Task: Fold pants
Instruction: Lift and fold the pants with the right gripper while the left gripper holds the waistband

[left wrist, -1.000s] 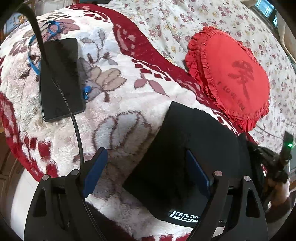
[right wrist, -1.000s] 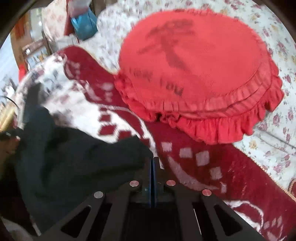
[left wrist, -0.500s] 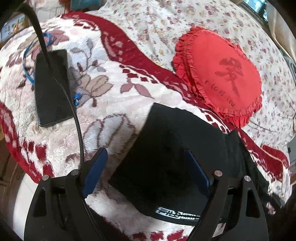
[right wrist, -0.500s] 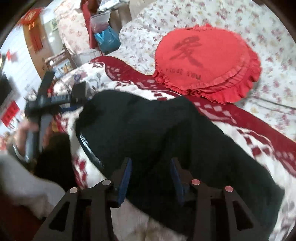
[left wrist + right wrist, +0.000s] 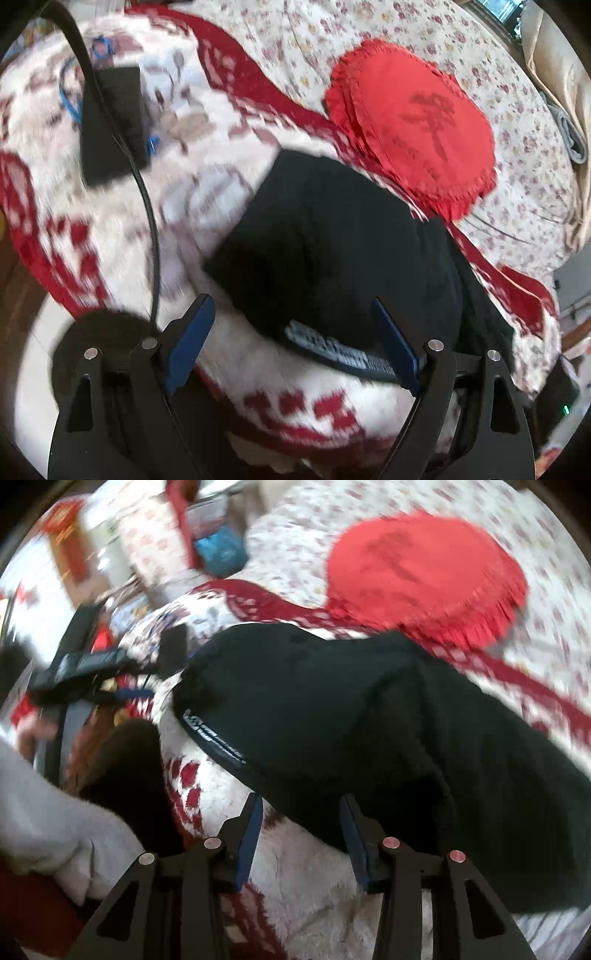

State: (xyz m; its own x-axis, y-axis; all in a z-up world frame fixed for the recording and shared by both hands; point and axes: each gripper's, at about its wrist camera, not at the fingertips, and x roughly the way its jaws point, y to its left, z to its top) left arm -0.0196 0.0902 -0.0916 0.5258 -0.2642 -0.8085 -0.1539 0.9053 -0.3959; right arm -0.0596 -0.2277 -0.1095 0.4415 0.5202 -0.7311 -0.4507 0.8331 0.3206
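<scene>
1. A red frilled cushion [image 5: 413, 125] lies on the flowered bedsheet [image 5: 517, 110], just beyond the far edge of the pants and near it.
2. A dark phone [image 5: 112, 122] rests on the plush red-and-white blanket [image 5: 207, 192], well to the left of the pants, with a blue cord [image 5: 72, 99] beside it and a black cable [image 5: 147, 206] crossing over it towards the camera.
3. Nothing lies on top of the pants; the blanket around them is bare plush.
4. At the far left of the right wrist view, blurred boxes and a blue bag [image 5: 221, 552] stand past the bed; what they hold cannot be told.
5. The black pants [image 5: 332, 240] lie folded on the blanket, the waistband with white lettering [image 5: 340, 350] towards the near edge; one part trails off to the right.
6. The left gripper [image 5: 291, 343] tilts down over the waistband, its blue pads spread wide, with fabric between them but not pinched.
7. The right gripper [image 5: 301, 830] points down at the near edge of the pants [image 5: 369, 716], pads partly spread and clear of the cloth.
8. A hand [image 5: 33, 734] and a light sleeve [image 5: 40, 812] show at the left of the right wrist view.
</scene>
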